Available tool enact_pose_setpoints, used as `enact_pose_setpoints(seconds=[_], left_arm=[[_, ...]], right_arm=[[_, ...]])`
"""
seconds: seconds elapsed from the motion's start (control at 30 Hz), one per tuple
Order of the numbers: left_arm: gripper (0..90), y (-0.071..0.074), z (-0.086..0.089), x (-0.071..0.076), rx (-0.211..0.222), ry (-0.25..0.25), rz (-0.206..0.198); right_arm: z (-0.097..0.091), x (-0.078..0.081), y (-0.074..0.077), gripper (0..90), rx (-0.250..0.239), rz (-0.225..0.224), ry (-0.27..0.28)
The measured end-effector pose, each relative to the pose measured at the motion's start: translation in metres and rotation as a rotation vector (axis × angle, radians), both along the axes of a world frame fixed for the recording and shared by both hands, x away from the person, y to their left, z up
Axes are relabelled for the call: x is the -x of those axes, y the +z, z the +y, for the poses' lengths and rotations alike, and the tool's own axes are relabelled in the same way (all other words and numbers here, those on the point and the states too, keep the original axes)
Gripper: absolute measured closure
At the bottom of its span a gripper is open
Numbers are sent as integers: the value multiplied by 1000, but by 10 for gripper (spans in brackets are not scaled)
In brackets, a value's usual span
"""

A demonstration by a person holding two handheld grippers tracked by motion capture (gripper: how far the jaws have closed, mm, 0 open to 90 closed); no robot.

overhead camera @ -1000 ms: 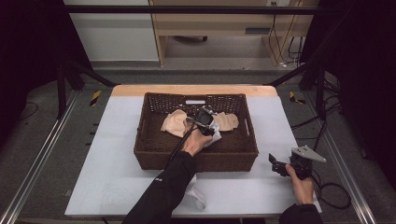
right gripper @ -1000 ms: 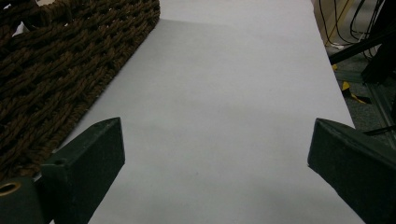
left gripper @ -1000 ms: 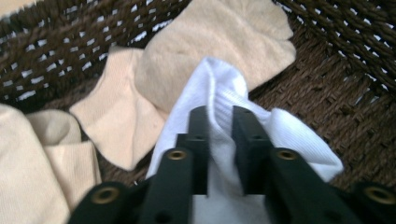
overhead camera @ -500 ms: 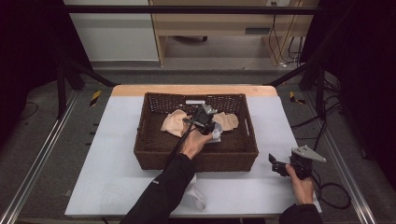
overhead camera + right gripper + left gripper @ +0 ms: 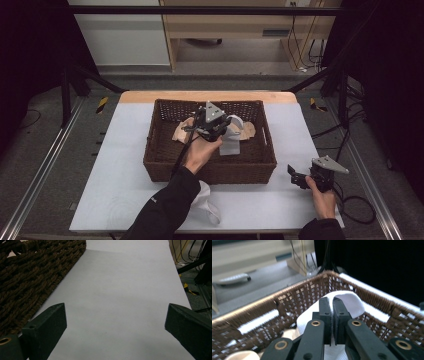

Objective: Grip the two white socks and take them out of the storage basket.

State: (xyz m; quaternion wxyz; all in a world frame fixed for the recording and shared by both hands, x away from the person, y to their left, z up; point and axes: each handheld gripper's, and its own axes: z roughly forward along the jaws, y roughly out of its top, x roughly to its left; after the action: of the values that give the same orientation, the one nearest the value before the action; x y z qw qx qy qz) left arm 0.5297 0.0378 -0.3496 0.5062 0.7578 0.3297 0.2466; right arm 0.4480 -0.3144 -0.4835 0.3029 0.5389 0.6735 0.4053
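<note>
two grippers are at work, each doing something different. the left gripper (image 5: 216, 131) is over the middle of the brown wicker basket (image 5: 159, 161), its jaws pressed together on a fold of white cloth (image 5: 348, 301); in the left gripper view the cloth arches up over the jaw tips and also shows below them, so the pinch seems to sit partway into the fabric rather than at its very edge. from the high view the white cloth (image 5: 230, 141) hangs down from the grip toward the basket floor, which suggests it is being raised clear of the other contents. those are peach-coloured cloths (image 5: 181, 131) lying flat in the far part of the basket, to either side of the gripper.

the right gripper (image 5: 299, 178) sits low over the white table (image 5: 120, 150), near the front right corner and apart from the basket, its jaws wide apart with nothing between them, likely parked while waiting its turn. another piece of white cloth (image 5: 206, 202) lies on the table by the person's left sleeve (image 5: 160, 210), outside the basket.
</note>
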Motion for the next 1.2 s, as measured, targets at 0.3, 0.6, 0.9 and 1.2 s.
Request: enact_pose_setpoints(seconds=[0.3,0.6,0.9,1.2], left_arm=[[869,29,24,15,98,7,-73],[869,65,50,35,171,9,-147],[869,93,66,62,208,-15,-198],[868,106,84,94,229,-55,-205]], right_arm=[[0,0,0,43,1,1,0],[0,0,0,43,4,1,0],[0,0,0,43,4,1,1],[1,0,0,43,7,0,-1]])
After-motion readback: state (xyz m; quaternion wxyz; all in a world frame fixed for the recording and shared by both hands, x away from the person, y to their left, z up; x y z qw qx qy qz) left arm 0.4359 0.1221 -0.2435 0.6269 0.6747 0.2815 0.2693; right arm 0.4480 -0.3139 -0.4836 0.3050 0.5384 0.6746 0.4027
